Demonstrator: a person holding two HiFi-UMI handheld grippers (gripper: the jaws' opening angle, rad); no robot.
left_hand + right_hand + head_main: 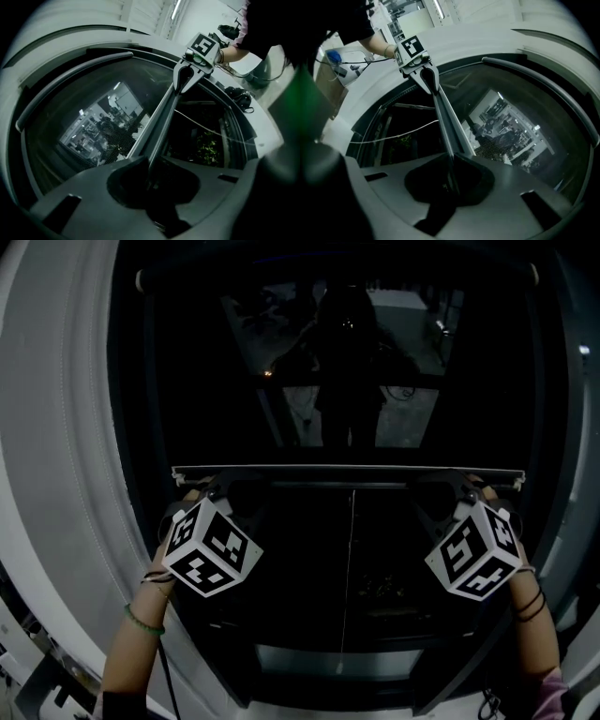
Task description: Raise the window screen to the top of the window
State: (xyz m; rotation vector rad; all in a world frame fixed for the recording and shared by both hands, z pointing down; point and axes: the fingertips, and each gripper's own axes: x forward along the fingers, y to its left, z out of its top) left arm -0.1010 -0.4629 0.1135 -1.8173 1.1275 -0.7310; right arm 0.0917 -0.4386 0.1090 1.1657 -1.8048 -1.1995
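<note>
Mesh window screen point(206, 381), thin straight metal bar point(347, 472)

Left hand-held gripper point(202, 489) and right hand-held gripper point(468, 487) level, forearms raised, jaws clamped on screen bar point(347, 471)

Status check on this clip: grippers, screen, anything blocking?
Left gripper and right gripper both clamped on screen bar, opposite ends. Bar level, roughly mid-window, short of top rail. Nothing visible in the way.
</note>
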